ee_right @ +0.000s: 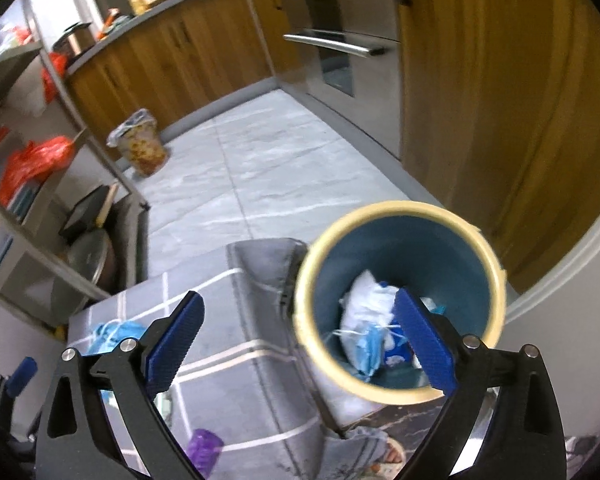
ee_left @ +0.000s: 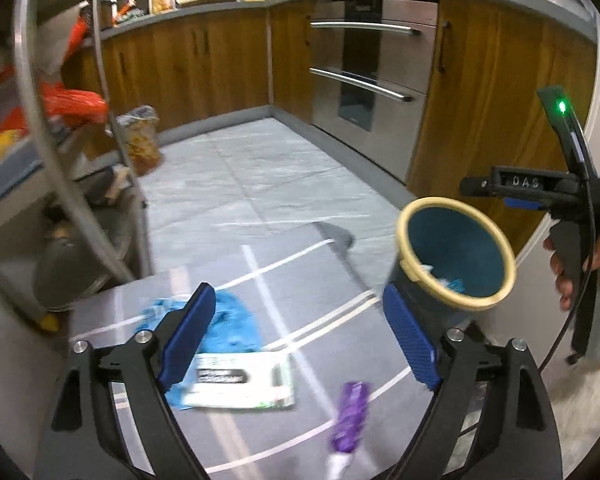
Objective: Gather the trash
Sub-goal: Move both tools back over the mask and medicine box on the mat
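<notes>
From my left wrist, my left gripper [ee_left: 300,340] gapes empty over a blue wrapper [ee_left: 228,320], white packet [ee_left: 240,384] and purple wrapper [ee_left: 350,416]; my right tool reads "DAS". From my right wrist, my right gripper [ee_right: 296,340] gapes empty above the bin [ee_right: 400,300], revealing a face mask [ee_right: 366,350].

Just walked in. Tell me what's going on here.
A person with a gripper in each hand is clearing trash off a grey checked cloth surface into a blue bin. The bin already holds a face mask and crumpled wrappers. The left gripper, open, hangs over a blue mask, a white packet and a purple wrapper. The right gripper, open and empty, is at the bin.
</notes>
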